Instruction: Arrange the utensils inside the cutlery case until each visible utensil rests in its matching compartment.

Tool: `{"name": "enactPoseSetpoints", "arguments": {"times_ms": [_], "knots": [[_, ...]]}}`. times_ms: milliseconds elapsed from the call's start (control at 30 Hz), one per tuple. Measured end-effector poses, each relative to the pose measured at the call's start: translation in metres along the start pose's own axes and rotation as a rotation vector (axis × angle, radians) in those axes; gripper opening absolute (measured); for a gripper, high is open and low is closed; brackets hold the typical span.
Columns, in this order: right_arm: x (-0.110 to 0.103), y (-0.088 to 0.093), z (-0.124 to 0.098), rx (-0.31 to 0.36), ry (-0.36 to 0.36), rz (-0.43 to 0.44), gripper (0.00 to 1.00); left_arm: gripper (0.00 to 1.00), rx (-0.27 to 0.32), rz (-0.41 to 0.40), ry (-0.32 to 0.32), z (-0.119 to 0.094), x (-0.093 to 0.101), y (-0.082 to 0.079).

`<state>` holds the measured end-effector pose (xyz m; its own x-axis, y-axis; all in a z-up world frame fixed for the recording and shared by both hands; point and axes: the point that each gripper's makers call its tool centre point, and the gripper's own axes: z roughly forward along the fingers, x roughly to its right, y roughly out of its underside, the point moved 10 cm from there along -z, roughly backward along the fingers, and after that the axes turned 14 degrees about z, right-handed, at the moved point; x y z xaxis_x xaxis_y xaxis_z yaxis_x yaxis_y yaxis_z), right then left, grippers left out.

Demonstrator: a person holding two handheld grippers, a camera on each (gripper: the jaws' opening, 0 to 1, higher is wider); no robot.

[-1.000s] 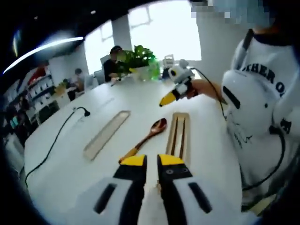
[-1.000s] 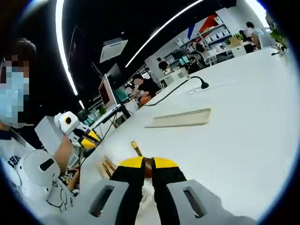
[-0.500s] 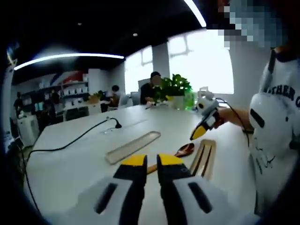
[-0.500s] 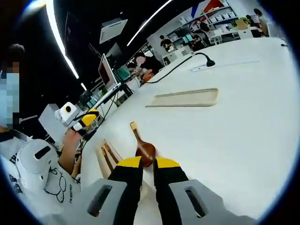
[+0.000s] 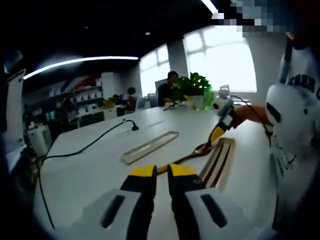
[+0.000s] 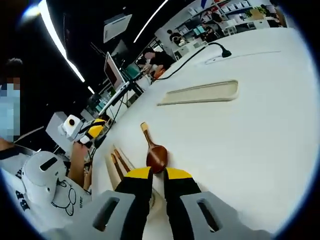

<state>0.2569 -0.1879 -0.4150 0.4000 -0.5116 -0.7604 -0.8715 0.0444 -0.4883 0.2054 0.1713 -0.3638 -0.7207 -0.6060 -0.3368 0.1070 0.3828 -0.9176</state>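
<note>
White table [image 5: 90,170]: empty case lid/tray [image 5: 150,147] lies left; brown wooden spoon [image 5: 187,156] with yellowish handle end sits just beside the case half [image 5: 225,162] holding dark chopsticks [image 5: 216,162]. Versus 0.5 s ago, right tongs [image 5: 216,135] have come down, tip now at the spoon bowl. Left tongs [image 5: 156,172]: narrow gap, holding nothing, near the handle end. Right gripper view: right tongs [image 6: 158,175] nearly together, spoon [image 6: 155,154] bowl just ahead
</note>
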Motion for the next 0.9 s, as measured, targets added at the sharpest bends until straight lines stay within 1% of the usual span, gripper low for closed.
{"name": "enactPoseSetpoints", "arguments": {"times_ms": [67, 167, 233, 300, 333, 367, 400, 433, 467, 500, 533, 567, 600, 667, 733, 800, 833, 867, 900], "knots": [[0.0, 0.0, 0.002, -0.006, 0.006, -0.003, 0.09, 0.08, 0.003, 0.012, -0.016, 0.0, 0.0, 0.0], [-0.001, -0.002, 0.003, 0.017, -0.003, 0.003, 0.13, 0.08, 0.012, 0.004, -0.023, 0.001, 0.001, -0.001], [-0.001, -0.003, 0.005, 0.025, 0.002, 0.002, 0.13, 0.08, 0.002, 0.005, -0.009, 0.001, 0.004, 0.0], [-0.002, -0.002, 0.009, 0.01, 0.006, -0.005, 0.13, 0.08, -0.014, 0.016, -0.003, -0.002, 0.007, 0.0], [-0.002, -0.001, 0.01, -0.002, 0.017, -0.02, 0.12, 0.08, -0.017, 0.019, -0.003, -0.003, 0.008, 0.0], [-0.001, -0.001, 0.011, -0.008, 0.046, -0.042, 0.11, 0.08, -0.017, 0.019, -0.004, -0.004, 0.008, 0.0], [-0.003, -0.002, 0.013, -0.005, 0.067, -0.103, 0.09, 0.08, -0.015, 0.015, -0.008, -0.006, 0.008, 0.0], [-0.007, -0.001, 0.014, -0.02, 0.079, -0.134, 0.08, 0.08, -0.01, 0.009, -0.009, -0.007, 0.008, 0.001], [-0.01, 0.0, 0.015, -0.026, 0.105, -0.157, 0.08, 0.08, 0.027, -0.015, 0.007, -0.007, 0.009, 0.0], [-0.013, 0.0, 0.016, -0.036, 0.115, -0.199, 0.08, 0.08, 0.073, -0.074, 0.022, -0.008, 0.01, -0.001], [-0.016, 0.0, 0.017, -0.037, 0.123, -0.201, 0.08, 0.08, 0.082, -0.103, 0.029, -0.01, 0.01, 0.0], [-0.017, -0.001, 0.017, -0.039, 0.138, -0.219, 0.08, 0.08, 0.074, -0.097, 0.024, -0.011, 0.008, 0.001], [-0.018, -0.001, 0.018, -0.043, 0.137, -0.235, 0.08, 0.08, 0.061, -0.083, 0.01, -0.011, 0.008, 0.002], [-0.018, -0.001, 0.019, -0.042, 0.143, -0.238, 0.07, 0.08, 0.032, -0.048, -0.009, -0.012, 0.007, 0.004], [-0.018, -0.002, 0.02, -0.037, 0.157, -0.252, 0.04, 0.08, 0.034, -0.046, -0.01, -0.011, 0.007, 0.004], [-0.016, -0.001, 0.021, -0.052, 0.186, -0.279, 0.02, 0.08, 0.05, -0.045, -0.002, -0.008, 0.008, 0.001], [-0.016, 0.0, 0.022, -0.045, 0.182, -0.274, 0.0, 0.08, 0.054, -0.04, -0.001, -0.007, 0.008, -0.001], [-0.017, -0.003, 0.025, 0.018, 0.169, -0.251, 0.0, 0.08, 0.053, -0.032, 0.001, -0.005, 0.008, -0.002], [-0.014, -0.001, 0.022, -0.022, 0.191, -0.233, 0.0, 0.08, 0.049, -0.021, 0.005, -0.004, 0.008, -0.002]]}}
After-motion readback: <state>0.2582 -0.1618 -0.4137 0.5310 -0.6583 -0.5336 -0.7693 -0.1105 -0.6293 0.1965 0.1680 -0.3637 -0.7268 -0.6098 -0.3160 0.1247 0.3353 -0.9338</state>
